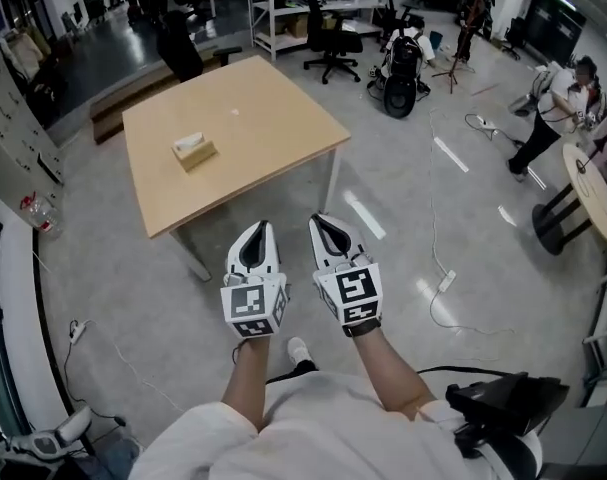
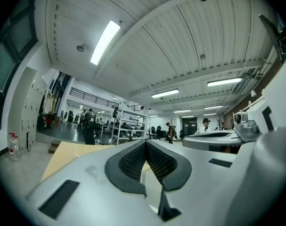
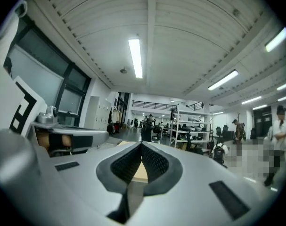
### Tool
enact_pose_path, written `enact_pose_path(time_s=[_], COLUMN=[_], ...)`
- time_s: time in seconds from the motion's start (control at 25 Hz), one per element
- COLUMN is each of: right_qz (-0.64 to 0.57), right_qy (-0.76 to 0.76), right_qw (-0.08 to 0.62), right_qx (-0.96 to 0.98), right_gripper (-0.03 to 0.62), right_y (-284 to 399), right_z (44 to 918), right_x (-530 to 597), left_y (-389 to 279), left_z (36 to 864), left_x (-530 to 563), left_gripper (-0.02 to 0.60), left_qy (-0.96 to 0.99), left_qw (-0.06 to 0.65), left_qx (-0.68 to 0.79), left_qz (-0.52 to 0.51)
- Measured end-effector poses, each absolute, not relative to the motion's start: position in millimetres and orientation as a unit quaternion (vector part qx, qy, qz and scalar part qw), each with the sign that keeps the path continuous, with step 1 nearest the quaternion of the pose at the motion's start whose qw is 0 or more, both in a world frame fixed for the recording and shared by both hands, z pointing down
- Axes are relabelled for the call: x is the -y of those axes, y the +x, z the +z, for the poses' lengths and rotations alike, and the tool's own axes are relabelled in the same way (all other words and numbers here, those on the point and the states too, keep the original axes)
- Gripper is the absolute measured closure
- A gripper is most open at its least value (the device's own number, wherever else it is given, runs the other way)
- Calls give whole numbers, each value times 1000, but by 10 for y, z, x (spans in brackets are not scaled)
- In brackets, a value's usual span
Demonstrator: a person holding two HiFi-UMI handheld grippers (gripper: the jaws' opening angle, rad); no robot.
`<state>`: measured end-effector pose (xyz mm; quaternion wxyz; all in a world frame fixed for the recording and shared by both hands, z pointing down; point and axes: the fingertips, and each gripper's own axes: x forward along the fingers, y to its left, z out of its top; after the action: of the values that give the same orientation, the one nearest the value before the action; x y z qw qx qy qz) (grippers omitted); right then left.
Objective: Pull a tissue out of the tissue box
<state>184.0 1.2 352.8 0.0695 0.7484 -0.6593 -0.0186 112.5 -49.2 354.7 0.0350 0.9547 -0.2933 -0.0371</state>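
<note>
A small tan tissue box (image 1: 194,150) with a white tissue showing at its top sits on the left part of a square wooden table (image 1: 263,108). Both grippers are held level, side by side, over the floor short of the table's near edge. The left gripper (image 1: 260,226) has its jaws meeting at the tip with nothing between them, and the left gripper view shows the same (image 2: 145,142). The right gripper (image 1: 321,218) is also shut and empty (image 3: 142,144). The tabletop (image 2: 67,152) shows ahead of the left jaws.
A black office chair (image 1: 328,30) and white shelves (image 1: 283,8) stand behind the table. A person (image 1: 561,103) stands by a round table (image 1: 595,193) at the right. A cable (image 1: 443,290) lies on the floor, a water bottle (image 1: 38,211) by the left wall.
</note>
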Motion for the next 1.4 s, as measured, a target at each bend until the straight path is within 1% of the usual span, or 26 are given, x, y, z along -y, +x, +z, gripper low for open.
enact_pose_path(time_s=[0.12, 0.2, 0.4, 0.52, 0.68, 0.92, 1.2, 1.4], right_qz=[-33, -35, 1, -3, -18, -44, -40, -10], right_qy=[749, 744, 713, 691, 655, 614, 589, 558], right_qw=[79, 77, 71, 56, 48, 39, 21, 29], right_qx=[658, 663, 697, 721, 754, 787, 807, 829], right_gripper=[592, 592, 592, 592, 592, 592, 592, 592], right_y=[2171, 2273, 2299, 2379, 2491, 3044, 3557, 3516], right_z=[3377, 3276, 3593, 3679, 3586, 3292, 3335, 3548], right_x=[448, 655, 995, 1318, 1708, 2323, 2944, 3378], left_y=[1302, 1367, 1526, 1687, 1830, 2362, 2707, 2740], left_z=[3332, 3232, 3529, 3608, 3580, 3330, 3421, 3630], left_x=[993, 1247, 1489, 1706, 2047, 2635, 3104, 3485], left_gripper=[578, 578, 578, 578, 580, 580, 580, 580], left_qy=[948, 944, 939, 934, 919, 894, 875, 863], left_qw=[31, 35, 53, 43, 37, 21, 20, 42], left_qx=[310, 320, 338, 353, 390, 444, 481, 503], left_qz=[-64, -68, -38, -36, -40, -56, -52, -29])
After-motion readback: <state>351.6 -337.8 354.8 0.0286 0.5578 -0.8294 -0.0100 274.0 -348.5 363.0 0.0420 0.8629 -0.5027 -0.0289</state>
